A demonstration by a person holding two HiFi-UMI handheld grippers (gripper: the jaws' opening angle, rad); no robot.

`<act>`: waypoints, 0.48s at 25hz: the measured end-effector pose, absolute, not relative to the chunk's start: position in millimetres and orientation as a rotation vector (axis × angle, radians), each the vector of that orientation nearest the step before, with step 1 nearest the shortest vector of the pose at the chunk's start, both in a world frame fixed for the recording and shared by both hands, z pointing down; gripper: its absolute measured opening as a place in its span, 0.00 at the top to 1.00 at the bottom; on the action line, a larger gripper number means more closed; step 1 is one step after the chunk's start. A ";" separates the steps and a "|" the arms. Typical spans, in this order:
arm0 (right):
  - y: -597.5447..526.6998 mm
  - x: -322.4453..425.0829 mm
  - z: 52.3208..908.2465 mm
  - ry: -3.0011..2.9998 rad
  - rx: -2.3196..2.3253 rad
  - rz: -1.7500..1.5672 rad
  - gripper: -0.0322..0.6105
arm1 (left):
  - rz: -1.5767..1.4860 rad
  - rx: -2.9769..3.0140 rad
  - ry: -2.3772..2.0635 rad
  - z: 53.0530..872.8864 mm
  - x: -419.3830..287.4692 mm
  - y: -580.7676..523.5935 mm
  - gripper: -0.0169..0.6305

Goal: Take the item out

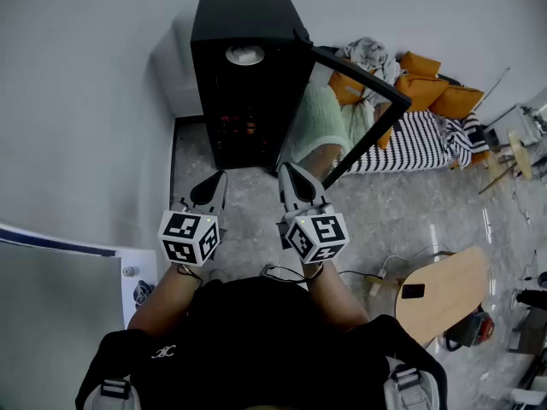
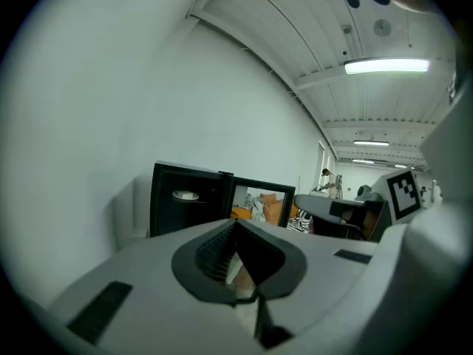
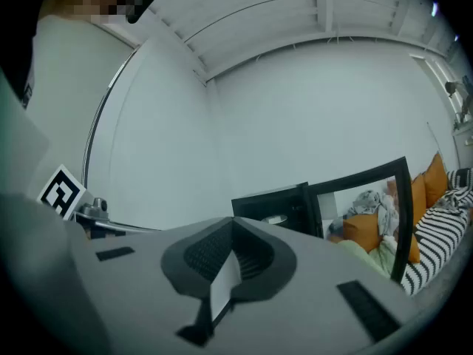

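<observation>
A black cabinet (image 1: pixel 246 75) stands against the wall with its glass door (image 1: pixel 359 101) swung open to the right. Dim reddish-orange items (image 1: pixel 235 126) sit on a shelf inside; I cannot make out what they are. My left gripper (image 1: pixel 215 183) and right gripper (image 1: pixel 287 172) hover side by side just in front of the opening, both shut with nothing held. The left gripper view shows its jaws (image 2: pixel 236 226) closed, with the cabinet (image 2: pixel 185 197) beyond them. In the right gripper view the jaws (image 3: pixel 232 226) meet too, with the cabinet (image 3: pixel 275 210) and door (image 3: pixel 369 198) behind.
A striped bed (image 1: pixel 419 139) with orange cushions (image 1: pixel 436 88) and a green cover lies right of the door. A round wooden table (image 1: pixel 444 293) and cables (image 1: pixel 376 276) are on the floor at lower right. A white wall and panel (image 1: pixel 60 272) close the left side.
</observation>
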State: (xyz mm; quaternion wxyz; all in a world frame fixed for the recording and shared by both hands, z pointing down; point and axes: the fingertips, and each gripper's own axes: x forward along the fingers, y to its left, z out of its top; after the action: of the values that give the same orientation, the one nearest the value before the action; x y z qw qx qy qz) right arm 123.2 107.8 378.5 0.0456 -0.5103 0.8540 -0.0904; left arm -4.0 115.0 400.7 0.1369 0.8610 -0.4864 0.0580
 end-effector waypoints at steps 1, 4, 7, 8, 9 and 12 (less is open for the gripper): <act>108.4 125.1 380.1 2.604 -1.571 -0.277 0.94 | 0.168 2.494 -1.407 400.8 -2.3 115.5 0.96; 110.7 130.4 383.5 2.591 -1.593 -0.281 0.94 | 0.168 2.494 -1.405 401.8 2.8 118.3 0.96; 112.5 134.9 383.4 2.585 -1.579 -0.287 0.94 | 0.175 2.488 -1.407 403.7 7.9 121.5 0.96; 112.3 135.9 383.4 2.586 -1.575 -0.286 0.94 | 0.177 2.485 -1.409 404.4 9.0 121.8 0.96; 112.1 136.7 383.6 2.590 -1.572 -0.285 0.94 | 0.178 2.481 -1.413 405.0 10.0 121.9 0.96; 112.7 139.6 383.9 2.601 -1.563 -0.288 0.94 | 0.184 2.470 -1.424 405.4 13.7 122.6 0.96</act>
State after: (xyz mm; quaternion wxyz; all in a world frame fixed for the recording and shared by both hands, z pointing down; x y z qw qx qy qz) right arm 139.6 112.7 383.9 0.0465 -0.5123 0.8524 -0.0944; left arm 13.7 122.6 405.4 0.1420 0.8558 -0.4933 0.0637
